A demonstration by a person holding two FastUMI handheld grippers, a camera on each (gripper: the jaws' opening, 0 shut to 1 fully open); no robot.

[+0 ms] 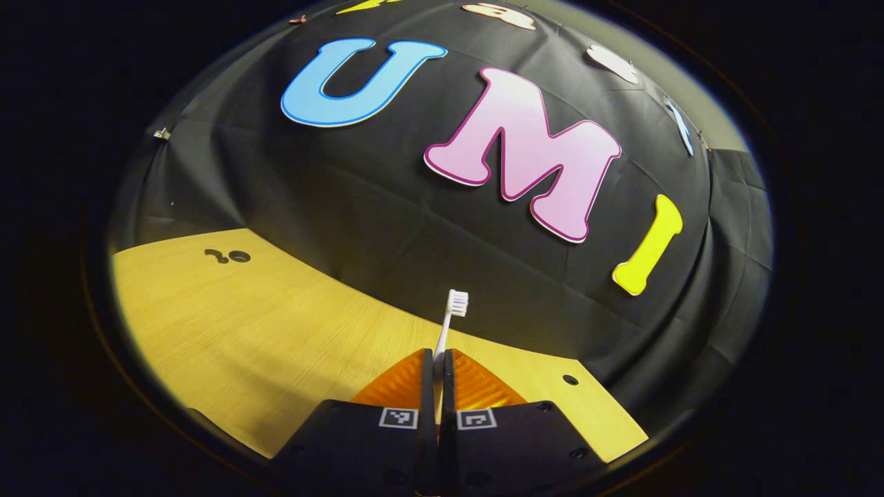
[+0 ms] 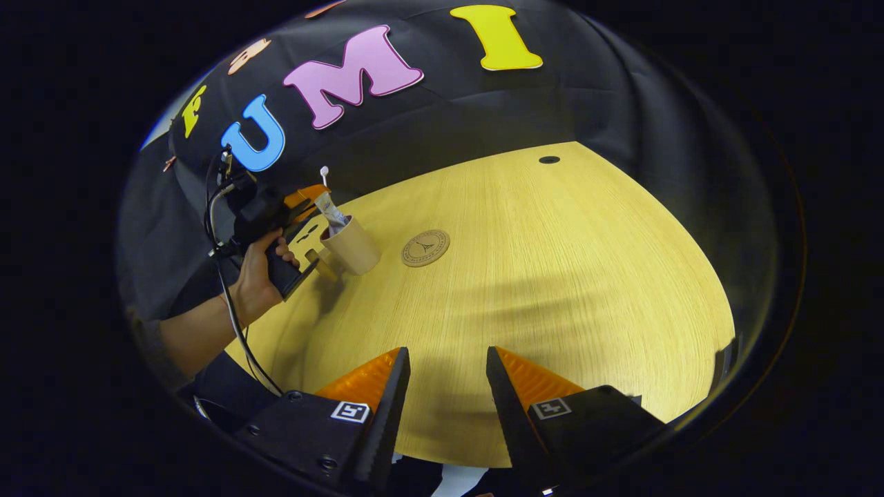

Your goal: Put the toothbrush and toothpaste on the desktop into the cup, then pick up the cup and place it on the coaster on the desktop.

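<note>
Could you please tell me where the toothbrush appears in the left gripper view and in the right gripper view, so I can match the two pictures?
Left gripper view: the toothbrush stands low at centre, clamped in the left gripper, bristles up.
Right gripper view: at upper left, its head pokes up above the left gripper, beside the cup.
Shared landmark: the wooden desktop.

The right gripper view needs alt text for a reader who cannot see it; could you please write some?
The right claw hangs open over a wooden desktop. Farther off, a hand holds the left claw with a toothbrush beside a cup that holds a toothpaste tube; a round coaster lies bare next to it.
</note>
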